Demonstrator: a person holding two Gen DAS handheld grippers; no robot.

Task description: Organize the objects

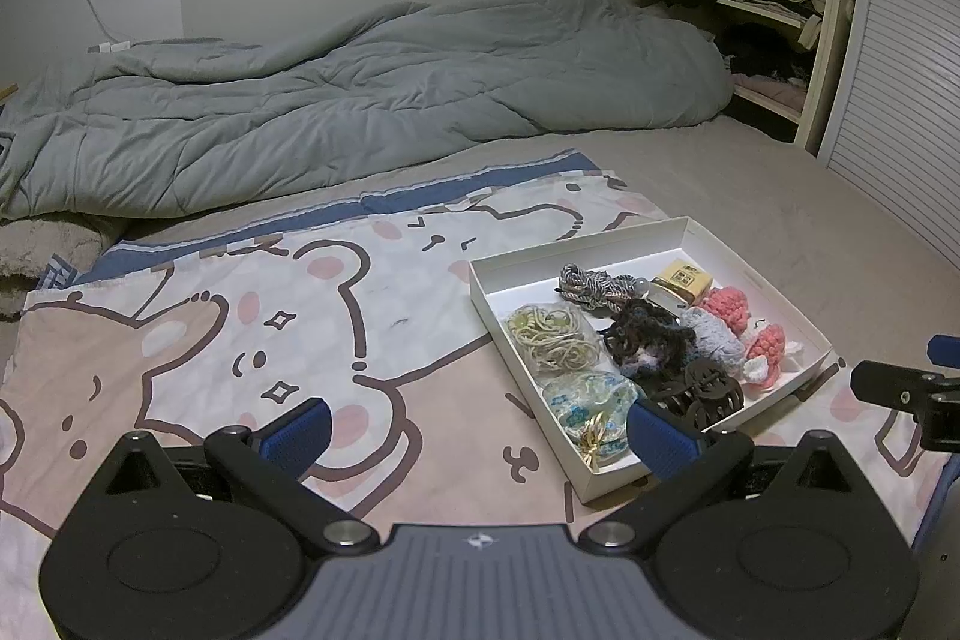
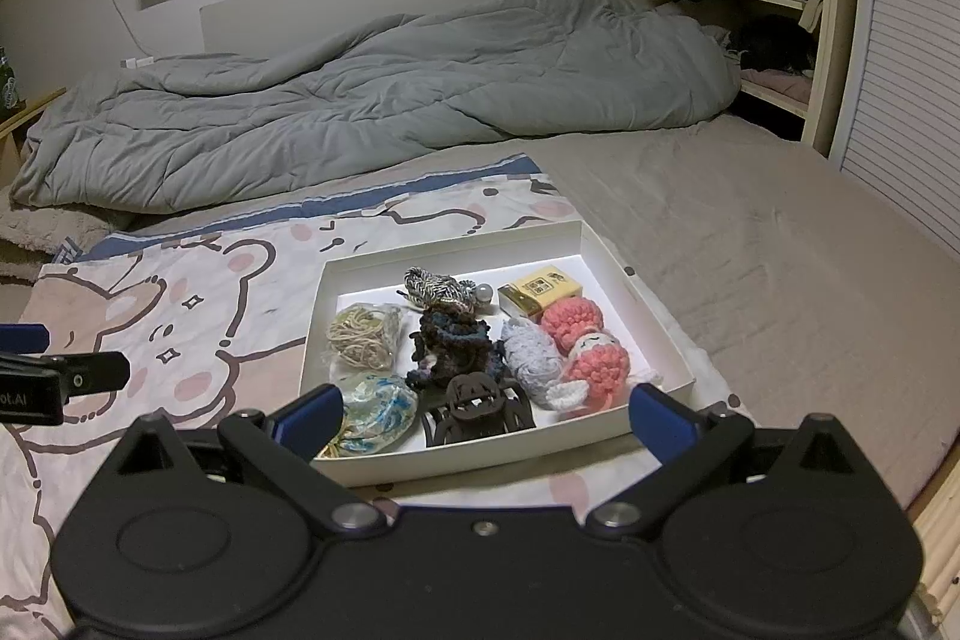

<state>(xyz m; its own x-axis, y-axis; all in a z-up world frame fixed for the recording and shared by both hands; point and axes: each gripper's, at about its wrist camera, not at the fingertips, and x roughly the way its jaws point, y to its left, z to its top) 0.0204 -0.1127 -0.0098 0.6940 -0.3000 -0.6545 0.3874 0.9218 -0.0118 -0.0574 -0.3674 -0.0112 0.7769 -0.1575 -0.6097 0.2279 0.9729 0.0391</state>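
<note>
Nine-odd small accessories already lie inside white box [image 2: 654,322] on bear-print cloth [image 2: 198,316], nothing visibly left outside; left gripper [image 1: 480,436] and right gripper [image 2: 486,421] both spread wide, empty.

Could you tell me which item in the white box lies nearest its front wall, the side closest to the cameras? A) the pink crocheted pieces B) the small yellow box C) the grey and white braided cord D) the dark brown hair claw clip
D: the dark brown hair claw clip sits right against the front wall of the white box, while the small yellow box lies toward the back.
</note>
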